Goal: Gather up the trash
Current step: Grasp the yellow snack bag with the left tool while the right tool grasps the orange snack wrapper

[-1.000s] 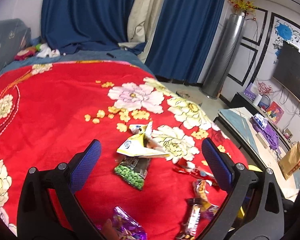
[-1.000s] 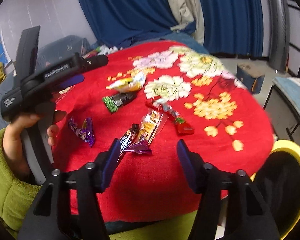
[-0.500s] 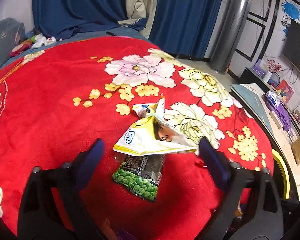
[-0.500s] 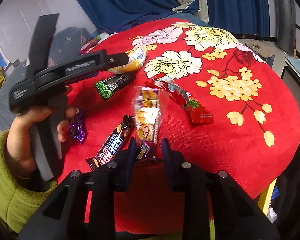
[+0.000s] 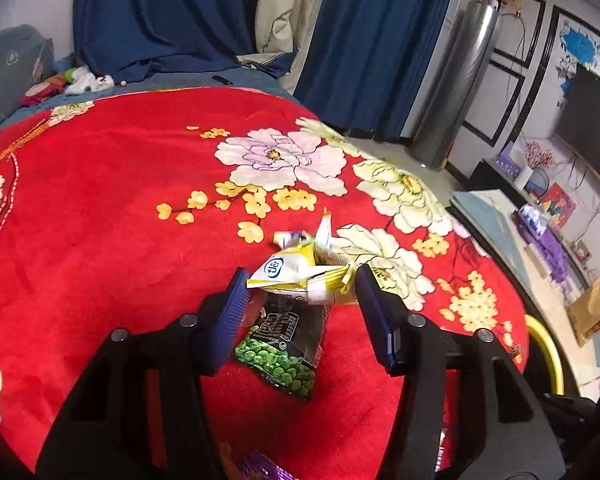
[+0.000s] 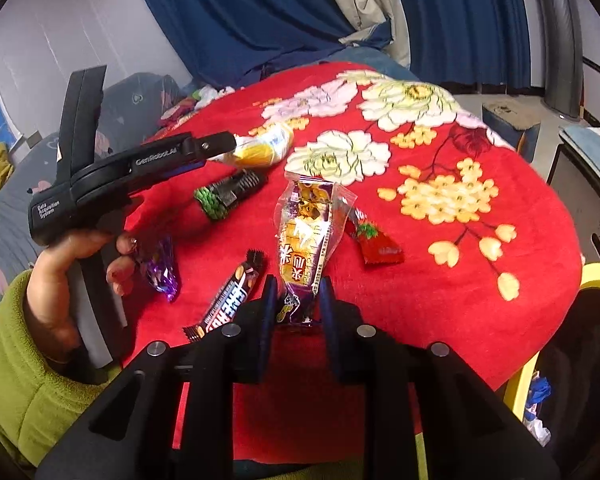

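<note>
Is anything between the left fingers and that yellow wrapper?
Nothing visible is. The yellow wrapper already sits between the closing left gripper fingers, lying partly on the green pea packet.

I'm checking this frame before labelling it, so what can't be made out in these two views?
- Left wrist view: the purple wrapper is cut off by the bottom edge.
- Left wrist view: the yellow wrapper covers the top of the green pea packet.
- Right wrist view: the right gripper, closing, hides the clear snack bag's lower end.
- Right wrist view: the red wrapper is partly under that bag.
</note>
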Tool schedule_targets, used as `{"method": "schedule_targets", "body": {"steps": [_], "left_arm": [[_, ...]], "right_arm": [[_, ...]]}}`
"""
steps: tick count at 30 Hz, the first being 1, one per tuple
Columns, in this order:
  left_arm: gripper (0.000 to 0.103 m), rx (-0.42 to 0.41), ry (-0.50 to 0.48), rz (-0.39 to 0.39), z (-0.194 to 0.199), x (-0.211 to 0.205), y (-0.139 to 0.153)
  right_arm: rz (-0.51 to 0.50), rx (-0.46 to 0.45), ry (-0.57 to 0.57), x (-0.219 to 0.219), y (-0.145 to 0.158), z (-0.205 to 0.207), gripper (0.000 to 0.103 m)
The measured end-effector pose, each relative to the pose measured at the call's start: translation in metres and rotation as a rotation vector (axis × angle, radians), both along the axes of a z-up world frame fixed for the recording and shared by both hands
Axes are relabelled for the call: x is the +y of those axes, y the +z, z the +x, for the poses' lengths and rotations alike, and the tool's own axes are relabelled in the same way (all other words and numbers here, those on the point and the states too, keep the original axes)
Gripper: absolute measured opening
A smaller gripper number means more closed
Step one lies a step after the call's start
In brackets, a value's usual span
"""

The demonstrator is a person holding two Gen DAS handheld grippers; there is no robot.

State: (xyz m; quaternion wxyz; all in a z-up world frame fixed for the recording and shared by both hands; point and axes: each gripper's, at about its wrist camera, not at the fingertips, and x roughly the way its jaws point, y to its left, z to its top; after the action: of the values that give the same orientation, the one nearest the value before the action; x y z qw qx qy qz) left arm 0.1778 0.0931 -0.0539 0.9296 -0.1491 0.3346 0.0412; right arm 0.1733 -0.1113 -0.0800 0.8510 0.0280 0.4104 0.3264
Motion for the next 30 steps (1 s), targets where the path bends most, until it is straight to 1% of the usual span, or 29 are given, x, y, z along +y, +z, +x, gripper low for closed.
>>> {"method": "schedule_targets", "body": {"steps": [2, 3, 4, 5, 11, 13, 16, 18, 21, 23, 25, 26, 27, 28, 29, 30], "left_arm": [[0.045, -0.002, -0.011, 0.003, -0.001, -0.001, 0.001], [0.037, -0.006, -0.012, 0.005, -0.003, -0.002, 0.002], [0.011, -0.01, -0.012, 0.002, -0.004, -0.002, 0.002], [0.0, -0.013, -0.005, -0.012, -0.005, 0.0, 0.002], [0.0, -0.014, -0.02, -0.038, -0.007, 0.002, -0.001], [0.0, -0.02, -0.029, -0.059, -0.006, 0.002, -0.001], [0.0, -0.036, -0.045, -0.062, -0.007, -0.002, 0.002], [0.0, -0.046, -0.065, -0.081, -0.007, -0.004, 0.003], [0.0, -0.057, -0.082, -0.067, -0.008, -0.011, 0.007], [0.0, -0.046, -0.104, -0.081, -0.006, -0.014, 0.007], [0.0, -0.042, -0.101, -0.089, -0.006, -0.015, 0.007], [0.008, -0.034, -0.097, -0.083, -0.005, -0.016, 0.006], [0.023, -0.02, -0.098, -0.082, -0.002, -0.017, 0.005], [0.031, -0.006, -0.099, -0.084, 0.001, -0.017, 0.003], [0.039, 0.018, -0.103, -0.091, 0.005, -0.018, 0.0], [0.039, 0.039, -0.106, -0.095, 0.009, -0.019, -0.003]], "right_arm": [[0.004, -0.011, -0.004, -0.001, 0.003, -0.001, 0.02], [0.007, -0.014, -0.004, -0.002, 0.005, -0.001, 0.02], [0.009, -0.017, -0.005, -0.002, 0.006, -0.001, 0.02], [0.011, -0.021, -0.007, -0.003, 0.007, -0.001, 0.02], [0.024, -0.034, -0.01, -0.006, 0.013, -0.003, 0.02], [0.026, -0.039, -0.012, -0.007, 0.015, -0.004, 0.02], [0.035, -0.047, -0.021, -0.011, 0.018, -0.004, 0.02], [0.042, -0.051, -0.03, -0.014, 0.021, -0.004, 0.02], [0.055, -0.052, -0.044, -0.021, 0.023, -0.002, 0.02], [0.065, -0.053, -0.059, -0.026, 0.024, 0.0, 0.02], [0.074, -0.054, -0.07, -0.03, 0.026, 0.001, 0.02], [0.082, -0.055, -0.077, -0.034, 0.027, 0.001, 0.02], [0.088, -0.057, -0.083, -0.037, 0.029, 0.001, 0.02], [0.094, -0.062, -0.09, -0.04, 0.031, 0.001, 0.02], [0.103, -0.071, -0.099, -0.044, 0.034, 0.001, 0.02], [0.108, -0.076, -0.104, -0.047, 0.036, 0.0, 0.02]]}}
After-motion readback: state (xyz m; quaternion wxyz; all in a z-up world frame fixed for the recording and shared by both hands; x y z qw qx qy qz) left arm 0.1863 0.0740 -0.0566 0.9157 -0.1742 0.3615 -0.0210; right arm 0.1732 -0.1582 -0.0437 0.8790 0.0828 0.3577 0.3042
